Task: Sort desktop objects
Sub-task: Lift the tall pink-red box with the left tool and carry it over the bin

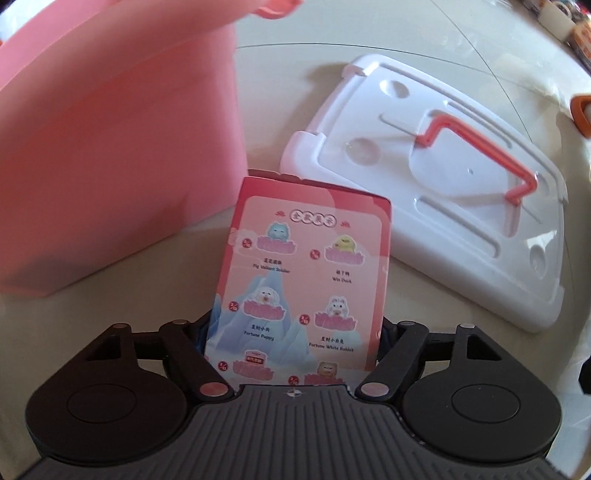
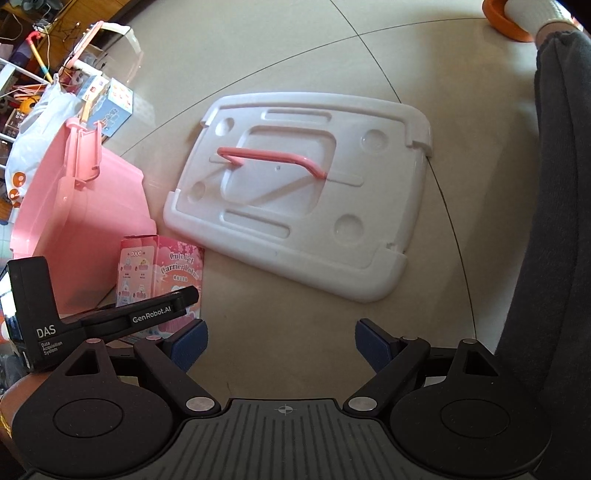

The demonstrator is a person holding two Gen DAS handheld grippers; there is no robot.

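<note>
Left wrist view: left claw (image 1: 295, 332) clamps the pink toy box (image 1: 306, 266).

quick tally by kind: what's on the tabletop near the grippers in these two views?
Pink storage bin: 1
White lid with pink handle: 1
Pink toy box between the left gripper fingers: 1
Orange ring at the far edge: 1
Total: 4

The box (image 2: 162, 280) stands between bin (image 2: 81, 206) and lid (image 2: 306, 192).
</note>
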